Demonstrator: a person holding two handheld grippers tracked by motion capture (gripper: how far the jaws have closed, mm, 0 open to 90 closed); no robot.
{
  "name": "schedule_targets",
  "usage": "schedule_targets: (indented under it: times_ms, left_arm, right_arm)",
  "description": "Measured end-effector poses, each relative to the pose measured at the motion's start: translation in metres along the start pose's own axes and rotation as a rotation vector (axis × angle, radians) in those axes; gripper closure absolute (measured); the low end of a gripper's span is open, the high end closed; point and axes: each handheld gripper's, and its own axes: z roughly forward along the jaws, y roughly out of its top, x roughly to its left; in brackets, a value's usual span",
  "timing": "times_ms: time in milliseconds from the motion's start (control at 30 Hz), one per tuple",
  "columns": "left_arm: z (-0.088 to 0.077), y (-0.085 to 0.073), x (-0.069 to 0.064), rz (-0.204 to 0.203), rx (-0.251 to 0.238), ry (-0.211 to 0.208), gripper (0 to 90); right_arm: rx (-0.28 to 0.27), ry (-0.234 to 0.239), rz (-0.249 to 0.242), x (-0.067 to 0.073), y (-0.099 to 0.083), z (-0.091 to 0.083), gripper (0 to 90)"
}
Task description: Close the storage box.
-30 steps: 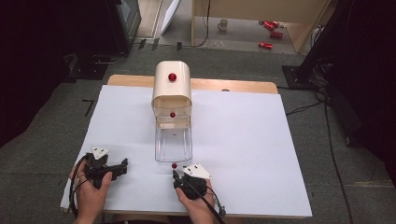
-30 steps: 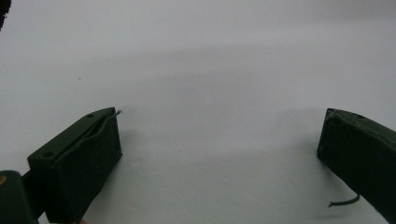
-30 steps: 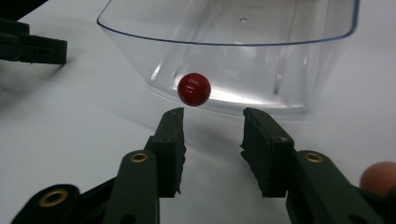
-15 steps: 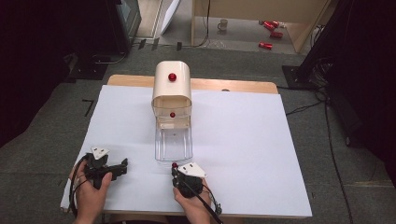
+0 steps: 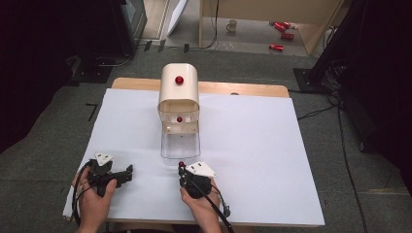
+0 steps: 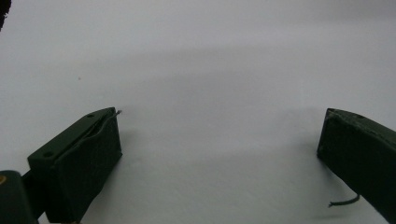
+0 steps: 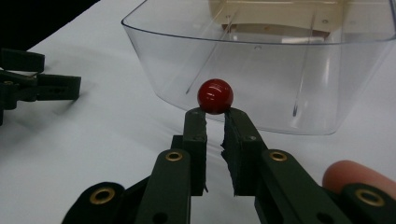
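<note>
A cream cabinet (image 5: 179,90) stands at the back middle of the white table, with red knobs on its top and front. Its clear plastic drawer (image 5: 180,144) is pulled out toward me, and its transparent front wall (image 7: 261,79) is close ahead in the right gripper view. A red ball knob (image 7: 215,96) sits on the drawer front (image 5: 181,165). My right gripper (image 7: 215,114) is shut on that knob, just in front of the drawer (image 5: 182,171). My left gripper (image 5: 127,174) rests at the near left, its jaws wide open over bare paper (image 6: 219,135).
White paper (image 5: 262,145) covers the table and a wooden edge (image 5: 252,88) shows at the back. Dark equipment, cables and red cans lie on the floor beyond. The left gripper (image 7: 42,88) appears at the left in the right gripper view.
My right gripper and the red knob have moved slightly away from me, toward the cabinet, and the clear drawer has slid in a little. The left gripper has stayed put.
</note>
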Motion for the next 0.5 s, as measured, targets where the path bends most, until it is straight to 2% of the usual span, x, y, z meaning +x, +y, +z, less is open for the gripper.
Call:
schedule_targets:
  times_ms: [500]
  left_arm:
    - [0.000,0.000,0.000,0.000,0.000,0.000,0.0]
  right_arm:
    - [0.024,0.002,-0.026,-0.005,0.021,0.023,80.5]
